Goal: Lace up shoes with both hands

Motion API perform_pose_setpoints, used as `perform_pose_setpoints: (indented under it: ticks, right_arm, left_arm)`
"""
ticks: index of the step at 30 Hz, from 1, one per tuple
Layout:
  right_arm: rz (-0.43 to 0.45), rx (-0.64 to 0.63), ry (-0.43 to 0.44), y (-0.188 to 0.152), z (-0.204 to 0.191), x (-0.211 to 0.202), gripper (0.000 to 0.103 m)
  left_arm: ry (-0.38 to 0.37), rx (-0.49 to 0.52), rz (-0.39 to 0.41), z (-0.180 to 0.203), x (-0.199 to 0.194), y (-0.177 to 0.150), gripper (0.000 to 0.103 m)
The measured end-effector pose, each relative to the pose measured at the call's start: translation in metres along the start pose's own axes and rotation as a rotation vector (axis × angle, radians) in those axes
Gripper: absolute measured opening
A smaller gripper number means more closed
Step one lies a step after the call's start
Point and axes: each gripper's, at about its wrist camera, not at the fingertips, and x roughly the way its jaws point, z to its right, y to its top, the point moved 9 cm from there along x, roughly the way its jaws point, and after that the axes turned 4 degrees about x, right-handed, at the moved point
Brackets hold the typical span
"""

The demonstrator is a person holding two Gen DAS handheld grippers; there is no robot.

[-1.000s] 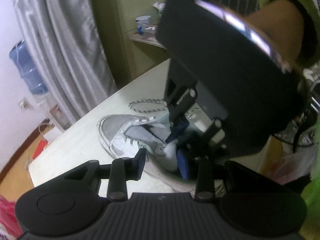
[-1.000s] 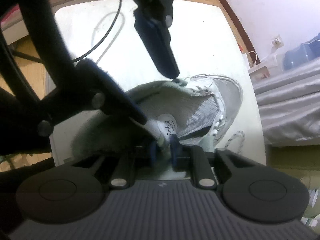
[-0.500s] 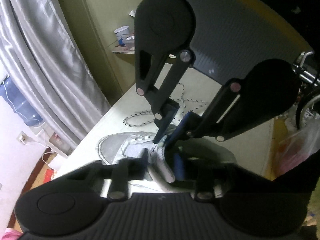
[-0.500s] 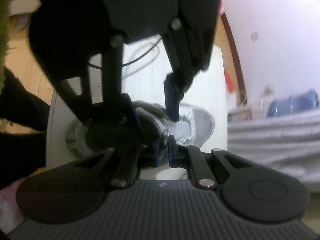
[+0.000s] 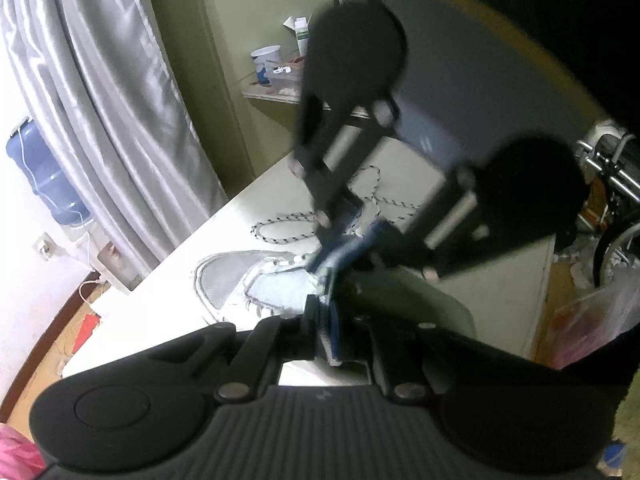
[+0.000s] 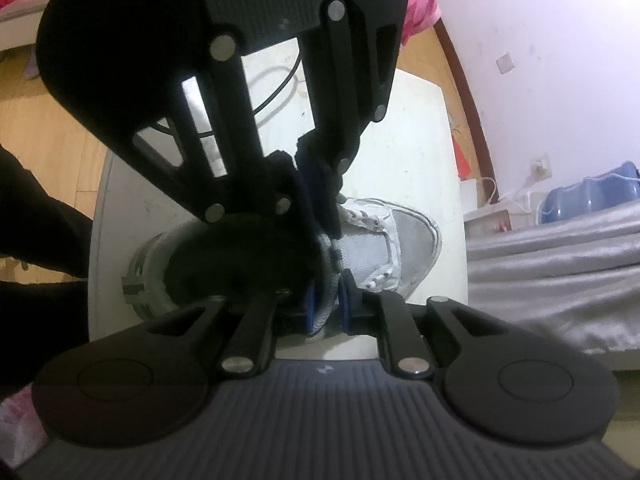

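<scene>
Both grippers are pinching the shoe's (image 6: 400, 240) tongue (image 6: 326, 304): right gripper (image 6: 326, 306) clamped, left gripper (image 5: 324, 320) closing on it. Next, fetching the lace (image 5: 288, 226) at twelve o'clock.

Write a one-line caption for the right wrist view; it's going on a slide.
Both grippers pinch the tongue of a grey-and-white sneaker on a white table.

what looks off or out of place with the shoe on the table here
The shoe has no lace in its eyelets; the speckled lace lies loose on the table beyond the toe. Both claws pinch the tongue instead: left claw, right claw.
</scene>
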Motion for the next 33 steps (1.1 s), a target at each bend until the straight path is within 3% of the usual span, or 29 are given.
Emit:
perform_pose_setpoints:
  ticks: [4,10,17,19,23,27,29,31,33]
  right_arm:
    - [0.009,-0.029,-0.004,0.004,0.007,-0.005,0.006]
    - [-0.012,-0.083,0.014,-0.005,-0.011,0.007,0.006]
    - [0.019,-0.070,0.015,-0.006,-0.012,-0.002,0.009]
    - [0.039,-0.042,0.021,-0.007,-0.014,-0.014,0.010]
    - [0.068,0.162,0.052,-0.011,-0.006,-0.032,0.013]
    - [0.047,0.424,0.059,-0.022,0.006,-0.036,0.032]
    - [0.022,0.558,0.083,-0.029,0.010,-0.028,0.036]
    - [0.006,0.707,0.122,-0.036,0.012,-0.017,0.037]
    - [-0.002,0.824,0.161,-0.041,0.014,-0.006,0.037]
  left_arm:
    - [-0.017,-0.015,-0.019,0.000,0.004,-0.002,0.006]
    - [-0.007,0.041,-0.046,0.005,0.008,-0.006,0.007]
    - [-0.006,0.021,-0.043,0.017,-0.018,-0.003,0.029]
    - [-0.001,-0.018,-0.034,0.017,-0.032,-0.006,0.030]
    - [0.033,-0.197,-0.056,0.002,-0.045,-0.015,0.031]
    - [0.021,-0.438,-0.106,-0.017,-0.035,-0.033,0.033]
    - [-0.002,-0.548,-0.116,-0.023,-0.028,-0.040,0.030]
    - [-0.039,-0.617,-0.120,-0.027,-0.019,-0.043,0.030]
    - [-0.048,-0.641,-0.105,-0.035,-0.010,-0.040,0.024]
